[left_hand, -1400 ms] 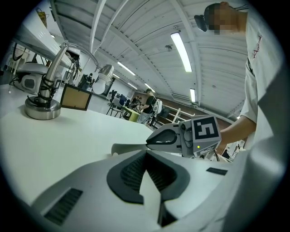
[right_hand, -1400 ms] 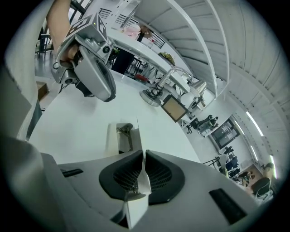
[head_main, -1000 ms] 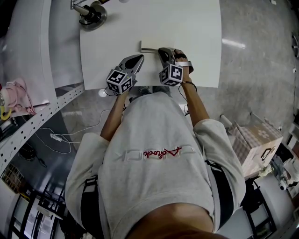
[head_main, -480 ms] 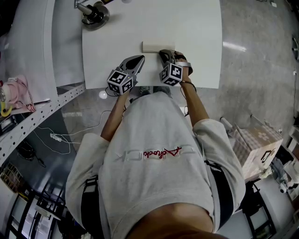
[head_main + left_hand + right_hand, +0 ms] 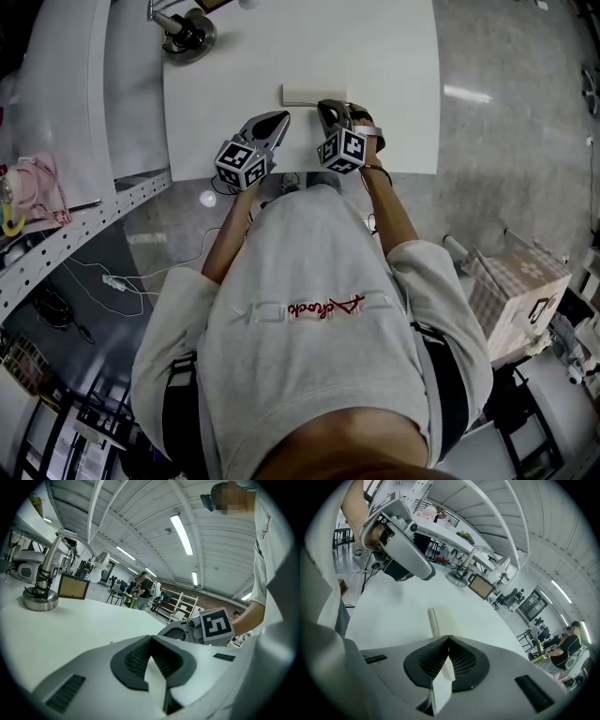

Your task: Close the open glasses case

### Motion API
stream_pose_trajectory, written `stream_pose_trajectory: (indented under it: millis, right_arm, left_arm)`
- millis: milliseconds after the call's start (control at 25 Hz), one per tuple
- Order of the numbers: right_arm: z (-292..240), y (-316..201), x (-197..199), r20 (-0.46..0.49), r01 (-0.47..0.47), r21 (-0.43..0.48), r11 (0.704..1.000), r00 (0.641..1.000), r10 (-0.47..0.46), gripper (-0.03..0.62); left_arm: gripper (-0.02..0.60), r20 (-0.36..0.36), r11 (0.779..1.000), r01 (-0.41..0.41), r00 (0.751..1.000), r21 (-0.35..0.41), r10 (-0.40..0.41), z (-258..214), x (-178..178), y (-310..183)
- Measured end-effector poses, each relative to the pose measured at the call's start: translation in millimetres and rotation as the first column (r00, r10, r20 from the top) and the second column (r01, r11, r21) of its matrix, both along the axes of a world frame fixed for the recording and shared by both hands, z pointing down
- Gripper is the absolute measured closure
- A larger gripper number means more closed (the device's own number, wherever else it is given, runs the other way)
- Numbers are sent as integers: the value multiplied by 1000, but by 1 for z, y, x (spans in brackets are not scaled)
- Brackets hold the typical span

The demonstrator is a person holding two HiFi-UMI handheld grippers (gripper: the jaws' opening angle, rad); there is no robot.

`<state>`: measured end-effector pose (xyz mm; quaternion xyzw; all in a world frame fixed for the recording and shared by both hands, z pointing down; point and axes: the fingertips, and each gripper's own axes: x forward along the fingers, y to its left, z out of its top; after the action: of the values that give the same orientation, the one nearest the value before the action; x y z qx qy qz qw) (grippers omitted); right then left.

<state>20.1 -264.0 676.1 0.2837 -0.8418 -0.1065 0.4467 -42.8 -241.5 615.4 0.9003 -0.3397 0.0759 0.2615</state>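
A cream glasses case (image 5: 302,94) lies flat with its lid down on the white table (image 5: 394,66). My right gripper (image 5: 324,105) is shut and empty, its tip at the case's near edge. In the right gripper view the case (image 5: 443,618) sits just beyond the closed jaw tips (image 5: 449,638). My left gripper (image 5: 280,118) rests to the left of the case, apart from it, jaws shut on nothing (image 5: 151,638). The left gripper view does not show the case.
A metal stand on a round base (image 5: 187,33) is at the table's far left corner, with a brown framed board (image 5: 72,588) beyond it. The table's near edge (image 5: 281,174) is right under my hands. A shelf with a pink item (image 5: 28,187) stands left; a box (image 5: 516,286) sits on the floor right.
One second ago the case's lid stood up; it has since dropped and the case now lies flat and closed. Both grippers have barely moved.
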Motion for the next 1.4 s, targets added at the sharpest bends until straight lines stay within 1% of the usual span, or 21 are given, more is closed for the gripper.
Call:
stream_pose_trajectory:
  millis: [120,200,280,360,400,440,520,600,800,840,880,960,1120,1400]
  right_arm:
    - [-5,3,-1,25,-7,5,1000,1000,7,569]
    - [-10,5,-2,66,-32,-2,999,997,32,569]
    - [-19,6,-3,139,-80,-25,996,987,83,569]
    - [-29,6,-4,236,-144,-68,987,959,156,569]
    - [-35,6,-4,292,-178,-97,979,936,199,569]
    - [-42,6,-4,349,-210,-132,969,905,244,571]
    - [-55,6,-4,458,-262,-207,943,825,330,571]
    - [-67,10,-2,542,-290,-265,920,744,391,571]
    - [-93,25,2,683,-302,-338,891,573,453,571]
    - [-96,28,3,699,-302,-349,887,547,461,571]
    - [-100,33,3,710,-303,-354,885,529,465,571]
    - [-106,42,5,721,-308,-346,887,518,461,572]
    - [-115,60,4,732,-333,-300,894,521,439,573]
    - [-128,86,1,741,-366,-241,899,529,414,576]
  left_arm:
    - [554,2,1000,-6,1000,8,6,-2,0,2]
    - [554,3,1000,-8,1000,14,8,-4,0,4]
    - [554,4,1000,-11,1000,22,11,-6,0,6]
    - [554,3,999,-15,1000,32,15,-9,1,7]
    - [554,2,999,-17,1000,38,17,-11,1,8]
    - [554,1,999,-20,1000,44,20,-13,2,9]
    - [554,0,998,-26,1000,56,26,-17,4,12]
    - [554,-2,997,-31,1000,66,31,-20,6,17]
    - [554,-11,995,-37,999,91,38,-29,10,29]
    - [554,-15,995,-36,999,95,38,-31,11,32]
    - [554,-18,994,-36,999,100,38,-33,12,35]
    - [554,-23,993,-38,999,111,41,-38,14,42]
    - [554,-26,990,-50,998,135,54,-44,14,55]
    - [554,-25,983,-63,997,171,68,-55,15,72]
